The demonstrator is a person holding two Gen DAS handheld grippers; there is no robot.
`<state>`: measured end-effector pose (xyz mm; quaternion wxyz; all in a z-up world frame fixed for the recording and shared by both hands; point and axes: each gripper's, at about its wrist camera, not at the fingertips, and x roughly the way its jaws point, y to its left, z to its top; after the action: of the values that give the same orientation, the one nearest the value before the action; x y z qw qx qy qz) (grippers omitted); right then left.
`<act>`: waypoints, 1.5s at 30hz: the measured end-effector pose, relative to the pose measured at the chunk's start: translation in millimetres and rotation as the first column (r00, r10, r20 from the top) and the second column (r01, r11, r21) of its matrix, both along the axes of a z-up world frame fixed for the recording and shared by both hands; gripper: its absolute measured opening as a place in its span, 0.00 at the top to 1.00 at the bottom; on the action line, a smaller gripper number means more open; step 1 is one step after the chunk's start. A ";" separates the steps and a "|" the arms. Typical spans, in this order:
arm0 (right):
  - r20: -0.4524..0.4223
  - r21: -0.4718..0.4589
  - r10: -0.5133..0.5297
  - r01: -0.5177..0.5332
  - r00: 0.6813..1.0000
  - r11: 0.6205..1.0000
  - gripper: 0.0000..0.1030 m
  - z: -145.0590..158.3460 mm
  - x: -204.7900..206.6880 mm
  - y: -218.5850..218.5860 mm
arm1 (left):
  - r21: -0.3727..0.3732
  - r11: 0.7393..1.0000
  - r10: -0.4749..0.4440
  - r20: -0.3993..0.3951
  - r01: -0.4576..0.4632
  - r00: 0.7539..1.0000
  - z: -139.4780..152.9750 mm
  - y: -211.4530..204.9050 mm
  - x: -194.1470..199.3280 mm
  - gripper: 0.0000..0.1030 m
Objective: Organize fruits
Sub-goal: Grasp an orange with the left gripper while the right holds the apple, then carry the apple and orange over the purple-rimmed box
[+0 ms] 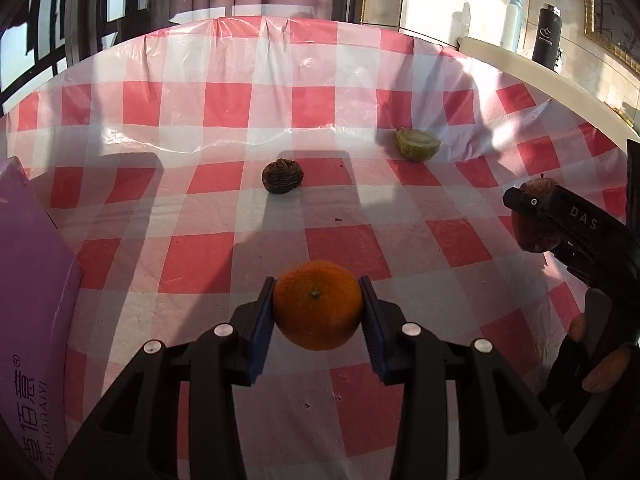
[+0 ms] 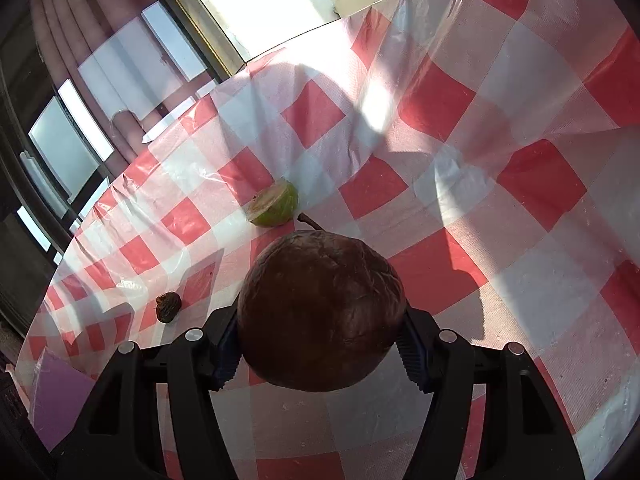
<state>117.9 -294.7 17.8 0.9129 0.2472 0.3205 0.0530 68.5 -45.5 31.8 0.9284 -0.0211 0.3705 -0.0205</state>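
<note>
Your left gripper (image 1: pixel 318 305) sat over the near part of the tablecloth (image 1: pixel 200 248), its two fingers on either side of the orange (image 1: pixel 318 305). Beyond it lay the shrivelled fruit (image 1: pixel 282 176), slightly to the left. Farther back and to the right lay the cut fruit (image 1: pixel 418 144). The box (image 1: pixel 32 280) stood at the left edge. Your right gripper (image 2: pixel 320 320) was at the far right, closed around the round fruit (image 2: pixel 320 312). Behind the table's right end, two bottles (image 1: pixel 546 36) stood on a ledge (image 1: pixel 520 64).
</note>
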 end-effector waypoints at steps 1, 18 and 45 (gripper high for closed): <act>0.001 -0.001 0.002 -0.002 1.000 1.000 0.38 0.1 0.1 0.4 | -0.008 1.000 0.016 0.005 -0.016 1.000 -2.5 6.9 -9.4 0.61; -0.019 -0.011 -0.001 0.000 1.000 1.000 0.38 0.2 2.0 2.8 | -0.202 0.976 0.068 -0.083 -0.084 0.994 -21.5 44.7 -9.2 0.61; 0.032 0.058 0.135 -0.136 0.990 0.989 0.38 7.0 -111.2 85.4 | -0.298 0.954 0.056 0.066 -0.034 0.996 -5.2 58.1 -60.4 0.61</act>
<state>6.7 -209.3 24.8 0.9038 0.2515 0.3219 0.1280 8.1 12.5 26.6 0.9279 -0.1678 0.3282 -0.0554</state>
